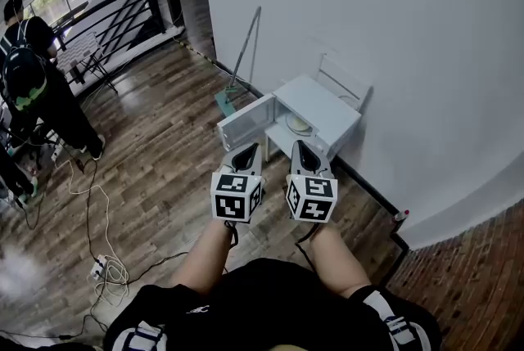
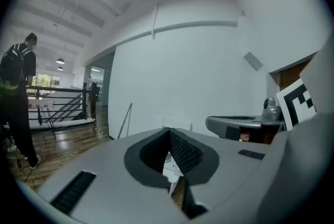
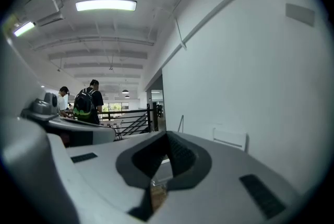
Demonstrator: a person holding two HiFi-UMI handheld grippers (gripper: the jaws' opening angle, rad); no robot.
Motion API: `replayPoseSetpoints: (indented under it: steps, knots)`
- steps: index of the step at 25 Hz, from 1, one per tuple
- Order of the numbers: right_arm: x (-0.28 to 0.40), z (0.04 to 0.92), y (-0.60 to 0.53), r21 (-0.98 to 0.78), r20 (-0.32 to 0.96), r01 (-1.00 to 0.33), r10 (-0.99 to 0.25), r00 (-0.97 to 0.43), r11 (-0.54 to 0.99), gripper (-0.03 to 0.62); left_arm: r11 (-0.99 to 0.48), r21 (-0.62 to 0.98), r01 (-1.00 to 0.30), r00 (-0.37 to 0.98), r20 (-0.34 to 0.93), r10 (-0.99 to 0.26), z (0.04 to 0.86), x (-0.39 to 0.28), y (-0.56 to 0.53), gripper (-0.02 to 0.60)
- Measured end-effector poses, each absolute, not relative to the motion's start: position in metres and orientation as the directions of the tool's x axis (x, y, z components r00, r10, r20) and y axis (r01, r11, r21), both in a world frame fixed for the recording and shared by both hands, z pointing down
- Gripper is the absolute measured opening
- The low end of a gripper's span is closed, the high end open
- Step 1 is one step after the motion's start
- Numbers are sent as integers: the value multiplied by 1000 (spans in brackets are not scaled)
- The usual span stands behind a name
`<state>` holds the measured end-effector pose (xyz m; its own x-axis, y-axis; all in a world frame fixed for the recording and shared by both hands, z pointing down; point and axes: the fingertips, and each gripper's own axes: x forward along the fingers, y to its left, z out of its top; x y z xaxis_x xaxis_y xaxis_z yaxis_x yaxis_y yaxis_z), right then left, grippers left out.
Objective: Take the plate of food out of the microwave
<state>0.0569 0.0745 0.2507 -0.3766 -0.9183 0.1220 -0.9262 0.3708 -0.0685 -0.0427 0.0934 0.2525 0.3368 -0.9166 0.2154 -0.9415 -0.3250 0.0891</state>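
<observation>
The left gripper (image 1: 247,151) and the right gripper (image 1: 303,148) are being held side by side. Each has its jaws pressed together, and nothing is being gripped between them. Just ahead of their tips, the microwave (image 1: 326,105) is being shown with its door (image 1: 244,122) swung open on the left gripper's side. The plate (image 1: 300,125) is being seen inside, beyond the right gripper's tip.

Forearms (image 1: 209,255) stretch forward. Left gripper (image 1: 246,153) and right gripper (image 1: 305,153) sit side by side, jaws closed, holding nothing.
</observation>
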Motion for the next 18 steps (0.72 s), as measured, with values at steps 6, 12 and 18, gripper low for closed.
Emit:
replayPoseSetpoints:
  steps: [6,12,18]
  knots:
    - [45,250,81,-70,120,-926,-919,-376,370,12,-335,95,-937,348,223,-911,255,-52,101,-8]
    - [29,253,82,-63,129,-930,-921,-368,363,14,-324,105,-940,341,235,-911,260,-76,104,-8]
    - [9,260,84,-50,146,-934,-923,-357,353,12,-340,118,-933,359,227,-905,264,-94,106,-8]
